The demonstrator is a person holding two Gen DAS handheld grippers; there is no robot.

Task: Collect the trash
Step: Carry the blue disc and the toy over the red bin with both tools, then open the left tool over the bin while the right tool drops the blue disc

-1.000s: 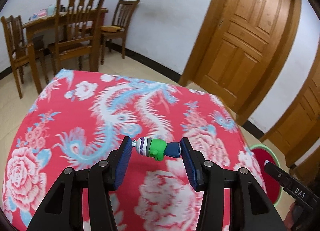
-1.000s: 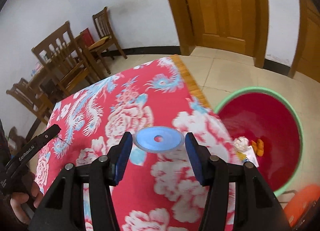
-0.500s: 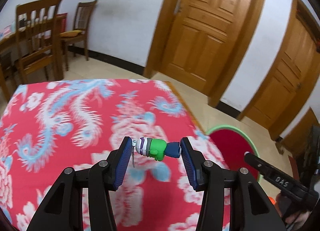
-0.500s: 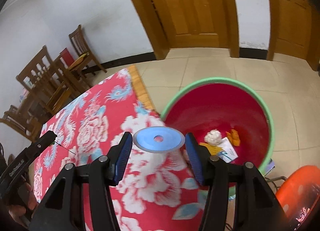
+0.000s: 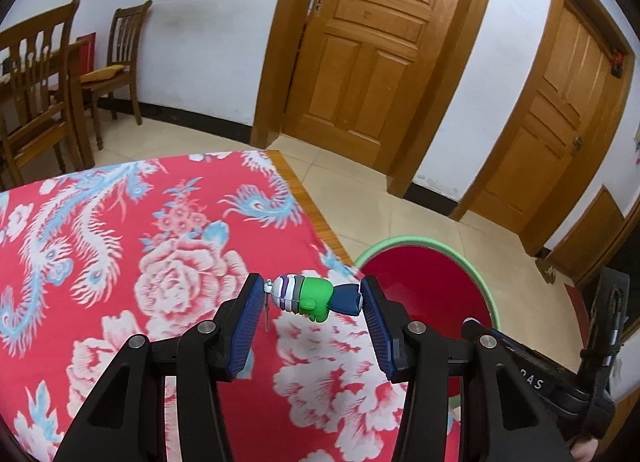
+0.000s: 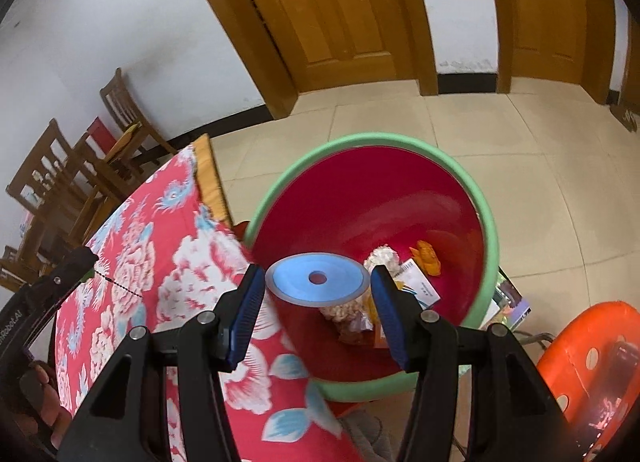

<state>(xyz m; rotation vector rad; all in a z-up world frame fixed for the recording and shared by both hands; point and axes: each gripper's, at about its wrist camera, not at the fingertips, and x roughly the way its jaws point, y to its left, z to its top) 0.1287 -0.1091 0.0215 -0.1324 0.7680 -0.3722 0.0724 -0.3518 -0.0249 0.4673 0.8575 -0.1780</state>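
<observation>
The blue disc (image 6: 317,279), flat with a small centre hole, is clamped edge to edge between the pads of the right gripper (image 6: 318,294) and hangs directly over the red basin (image 6: 486,218), inside its green rim on the side nearest the table. Below it in the basin lie a crumpled white wad (image 6: 382,256), an orange scrap (image 6: 428,256), a printed card (image 6: 418,286) and a snack bag (image 6: 344,312). By my reading a release here would drop the disc into the basin.

The small toy figure (image 5: 316,296), green in the middle with a striped white-and-purple end and a dark blue end, is held by the left gripper (image 5: 312,314), its long axis running straight across from pad to pad, a thin chain dangling at the striped end. It hangs over the floral tablecloth (image 5: 120,262), just short of the table edge; the basin (image 5: 420,240) lies ahead and to the right of it on the floor. So the right hand is the nearer to the basin; the left has the table edge yet to cross.
</observation>
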